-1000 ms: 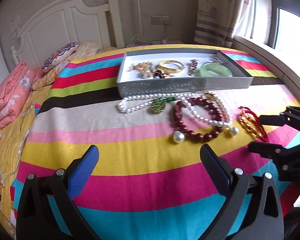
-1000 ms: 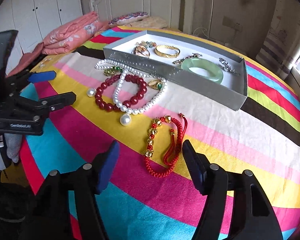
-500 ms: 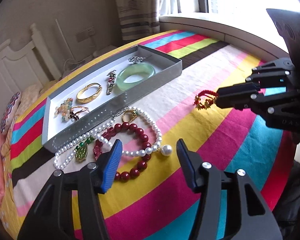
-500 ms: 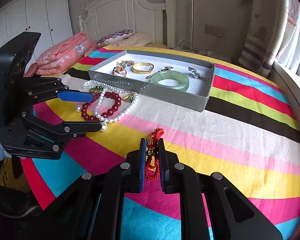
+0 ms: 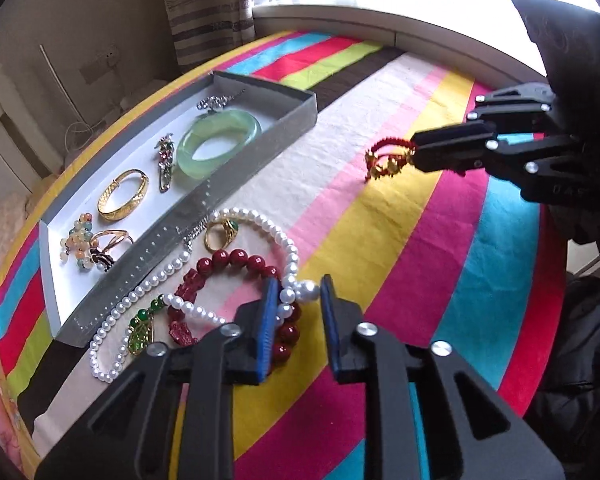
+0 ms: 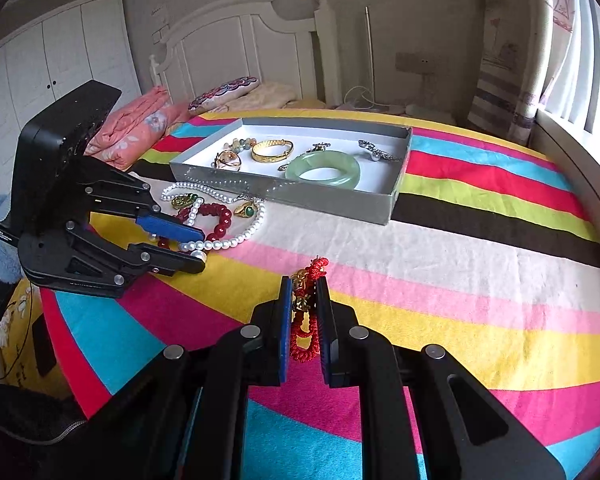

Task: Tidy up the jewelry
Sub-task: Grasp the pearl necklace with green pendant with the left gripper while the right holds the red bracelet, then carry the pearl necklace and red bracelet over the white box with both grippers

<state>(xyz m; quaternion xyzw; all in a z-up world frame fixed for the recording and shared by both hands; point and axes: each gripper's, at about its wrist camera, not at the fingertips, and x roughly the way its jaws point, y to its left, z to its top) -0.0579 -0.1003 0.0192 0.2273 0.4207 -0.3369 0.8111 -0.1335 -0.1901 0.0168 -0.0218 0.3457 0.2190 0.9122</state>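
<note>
Right gripper pinches our red cord bracelet; left gripper brackets pearl necklace, unclosed; left view alone shows bracelet's dangling end.

A white headboard and wardrobe line grey walls; daylight floods the curtained window.

**Layout on the bedspread**

A tray sits on the bedspread, toward the headboard. In it lie a bangle, a bracelet, a ring and a brooch. Just before the tray's near wall lies a pearl necklace, overlapping a bead bracelet, with a second ring between them. The left gripper straddles the necklace's end. A cord bracelet sits between the right gripper fingers, well apart from the pile. Pillows lie behind the tray.
</note>
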